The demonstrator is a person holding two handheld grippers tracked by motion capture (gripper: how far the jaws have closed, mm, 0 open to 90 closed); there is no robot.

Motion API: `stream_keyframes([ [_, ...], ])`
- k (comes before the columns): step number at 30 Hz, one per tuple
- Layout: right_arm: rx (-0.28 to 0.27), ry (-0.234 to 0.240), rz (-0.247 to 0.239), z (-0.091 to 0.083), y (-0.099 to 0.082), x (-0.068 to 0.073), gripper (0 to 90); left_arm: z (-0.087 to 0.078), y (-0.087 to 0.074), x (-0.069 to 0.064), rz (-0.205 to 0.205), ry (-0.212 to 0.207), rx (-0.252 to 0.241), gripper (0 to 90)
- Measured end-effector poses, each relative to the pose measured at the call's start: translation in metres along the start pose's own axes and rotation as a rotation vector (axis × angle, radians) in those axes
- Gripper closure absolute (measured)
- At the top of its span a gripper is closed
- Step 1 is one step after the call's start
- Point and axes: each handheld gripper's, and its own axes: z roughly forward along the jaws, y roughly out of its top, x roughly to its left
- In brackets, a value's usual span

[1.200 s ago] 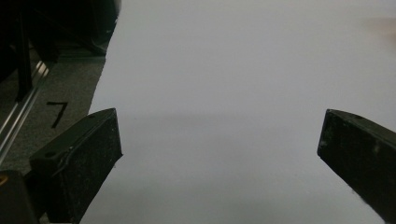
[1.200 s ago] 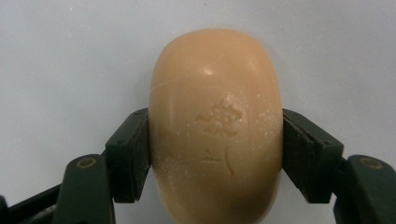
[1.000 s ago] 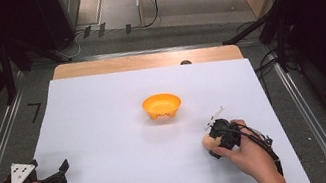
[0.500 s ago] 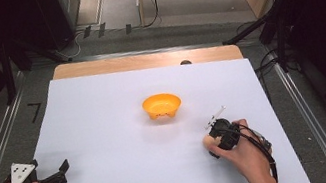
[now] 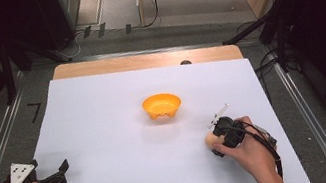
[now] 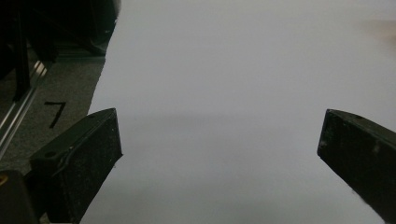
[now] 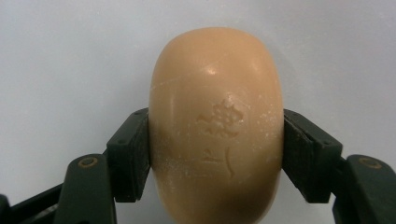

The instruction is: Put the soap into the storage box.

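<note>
Your right gripper (image 7: 215, 154) has the soap bar (image 7: 217, 126) clamped across its short width, jaws pressed flat on both long sides near the middle, which keeps the rounded bar from squirting out endwise. From the high view the soap bar (image 5: 210, 140) sits low at the tabletop (image 5: 103, 112), near your right hand (image 5: 245, 150), front right of the white sheet. The orange bowl (image 5: 162, 106) is well apart, up and left of it in the centre, open side up and empty, so it's the likely drop spot. Your left gripper (image 5: 47, 180) is parked at the front left edge, jaws wide apart and holding nothing, clear of the right's path. Lift straight before you travel; smooth soap may slip.
</note>
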Motion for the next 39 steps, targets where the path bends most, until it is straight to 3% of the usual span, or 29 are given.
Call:
stream_keyframes([
  [8,-0.035,0.055,-0.019,-0.013,0.0,-0.011,33.2,0.0,0.0,0.0,-0.002,0.003,-0.004,0.1],
  [10,-0.024,0.037,-0.044,-0.018,0.005,-0.012,33.2,-0.001,0.0,0.0,-0.002,0.003,-0.006,0.1],
  [18,-0.061,0.066,-0.11,-0.029,0.021,-0.019,33.2,-0.001,0.0,0.0,-0.008,0.001,-0.008,0.1],
  [28,-0.052,0.051,-0.144,-0.033,0.041,-0.02,33.2,-0.001,-0.001,0.0,-0.01,0.0,-0.019,0.1],
  [39,-0.066,0.072,-0.206,-0.041,0.067,-0.025,33.2,-0.001,-0.001,0.0,-0.011,-0.001,-0.018,0.1],
])
